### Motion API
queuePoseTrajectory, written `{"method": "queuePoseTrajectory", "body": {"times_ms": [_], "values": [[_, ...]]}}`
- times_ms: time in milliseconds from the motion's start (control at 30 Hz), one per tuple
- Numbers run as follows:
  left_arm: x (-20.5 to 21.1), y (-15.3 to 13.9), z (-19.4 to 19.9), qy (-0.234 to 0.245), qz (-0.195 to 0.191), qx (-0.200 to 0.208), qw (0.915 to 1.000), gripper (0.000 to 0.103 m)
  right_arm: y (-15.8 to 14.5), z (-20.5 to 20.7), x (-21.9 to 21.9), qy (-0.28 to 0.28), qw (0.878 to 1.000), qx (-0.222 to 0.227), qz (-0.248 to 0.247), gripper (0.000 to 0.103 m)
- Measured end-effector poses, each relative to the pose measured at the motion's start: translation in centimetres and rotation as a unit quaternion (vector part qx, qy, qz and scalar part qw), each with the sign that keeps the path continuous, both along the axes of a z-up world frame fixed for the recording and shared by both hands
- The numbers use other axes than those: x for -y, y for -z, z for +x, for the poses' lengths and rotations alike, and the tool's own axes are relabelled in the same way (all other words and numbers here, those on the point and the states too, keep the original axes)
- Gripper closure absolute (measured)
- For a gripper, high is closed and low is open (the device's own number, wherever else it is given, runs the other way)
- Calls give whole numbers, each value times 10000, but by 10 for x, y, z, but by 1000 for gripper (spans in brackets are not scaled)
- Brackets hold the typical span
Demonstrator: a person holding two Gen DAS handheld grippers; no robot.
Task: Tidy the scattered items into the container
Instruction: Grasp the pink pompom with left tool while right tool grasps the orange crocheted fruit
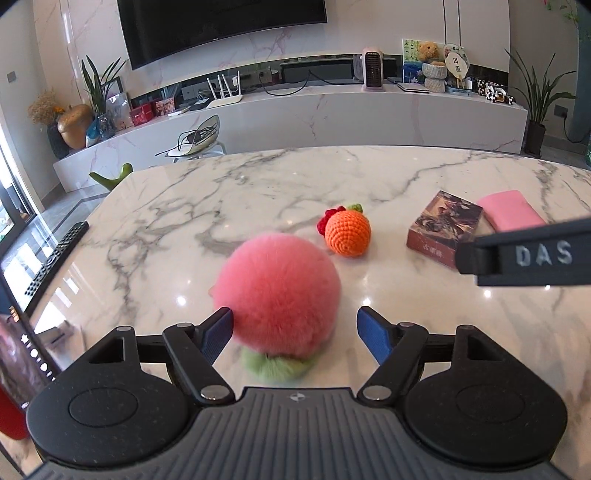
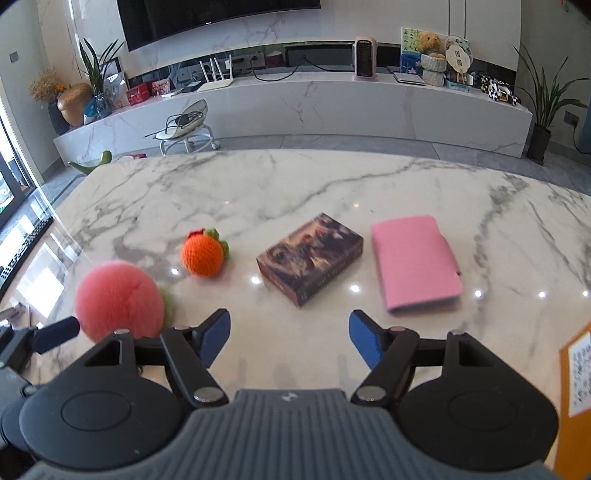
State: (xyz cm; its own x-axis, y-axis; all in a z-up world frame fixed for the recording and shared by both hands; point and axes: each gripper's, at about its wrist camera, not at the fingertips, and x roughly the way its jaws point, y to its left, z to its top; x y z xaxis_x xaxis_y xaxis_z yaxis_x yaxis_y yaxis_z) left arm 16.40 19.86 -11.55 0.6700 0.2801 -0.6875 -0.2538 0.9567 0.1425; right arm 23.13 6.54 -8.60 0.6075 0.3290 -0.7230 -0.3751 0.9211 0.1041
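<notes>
A home living room: wall television (image 1: 221, 26), long marble media bench (image 1: 332, 110) with router (image 1: 225, 90), teddy bear (image 1: 430, 51), potted plants (image 1: 539, 99), marble table (image 1: 258, 184).

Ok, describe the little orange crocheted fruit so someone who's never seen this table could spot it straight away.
On the white marble table, four items lie in a rough row. The small orange crocheted fruit sits second from the left, between the fluffy pink plush peach and the dark picture-printed box. It alone is knitted, with green leaves and a red bit on top.

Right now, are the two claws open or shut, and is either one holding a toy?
Left gripper: open, around the fluffy pink peach, not squeezing it yet.
Right gripper: open, holding nothing.
</notes>
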Motion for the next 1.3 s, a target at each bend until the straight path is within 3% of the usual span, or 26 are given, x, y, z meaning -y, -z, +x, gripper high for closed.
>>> {"method": "queuePoseTrajectory", "body": {"times_ms": [133, 433, 500, 733, 833, 967, 1033, 1100, 1300], "values": [[-6, 5, 15, -105, 244, -39, 9996, 16, 5, 16, -16, -120, 9999, -38, 14, 30], [-22, 12, 41, 40, 305, -108, 9995, 16, 11, 47, -60, -680, 9977, -34, 81, 33], [-25, 16, 42, 18, 253, -120, 9996, 16, 17, 54, -70, -793, 9968, -56, 63, 37], [-34, 29, 44, -4, 64, -198, 9998, 16, 36, 70, -94, -1041, 9945, -81, -34, 38], [-35, 30, 45, -7, -21, -177, 9998, 23, 41, 75, -99, -1101, 9938, -126, -32, 39], [-36, 31, 44, 8, -130, -120, 9998, 30, 46, 80, -104, -1160, 9929, -249, 16, 51], [-36, 30, 44, 42, -207, -83, 9997, 42, 47, 80, -105, -1163, 9929, -239, 26, 52], [-35, 30, 43, 36, -237, -78, 9997, 47, 47, 78, -105, -1180, 9928, -218, -3, 53], [-28, 28, 37, 99, -124, -121, 9998, 51, 45, 63, -95, -1147, 9927, -364, 25, 54]]}}
